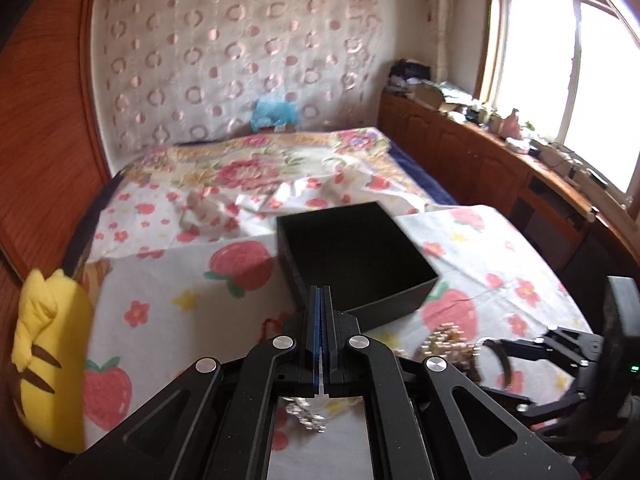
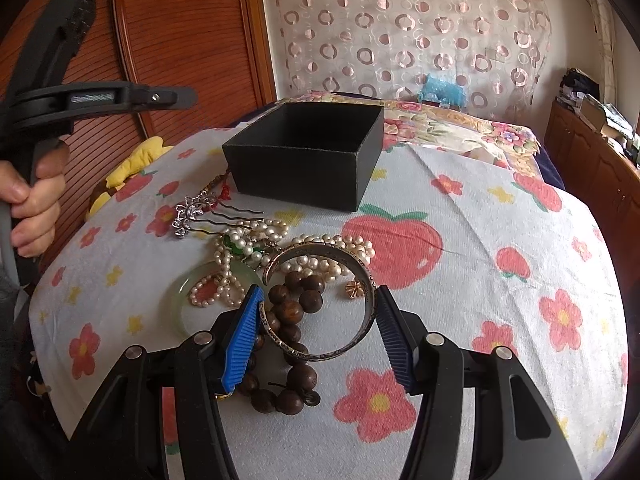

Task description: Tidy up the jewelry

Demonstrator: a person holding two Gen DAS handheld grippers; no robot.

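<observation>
An open black box (image 2: 304,156) stands on a flower-print cloth, also in the left wrist view (image 1: 352,260). In front of it lies a jewelry pile: a silver hairpin (image 2: 192,212), pearl strands (image 2: 320,252), a pale jade bangle (image 2: 200,300), brown wooden beads (image 2: 288,320) and a silver cuff bangle (image 2: 324,300). My right gripper (image 2: 318,320) has its pads on both sides of the silver cuff, gripping it. My left gripper (image 1: 320,300) is shut, raised left of the pile; nothing visible between its tips. A blurred silver piece (image 1: 308,416) shows below it.
A yellow plush toy (image 1: 48,360) lies at the cloth's left edge. A wooden wardrobe (image 2: 180,40) is on the left. A bed with a floral cover (image 1: 260,168) lies behind. A wooden cabinet (image 1: 500,160) with clutter runs along the window on the right.
</observation>
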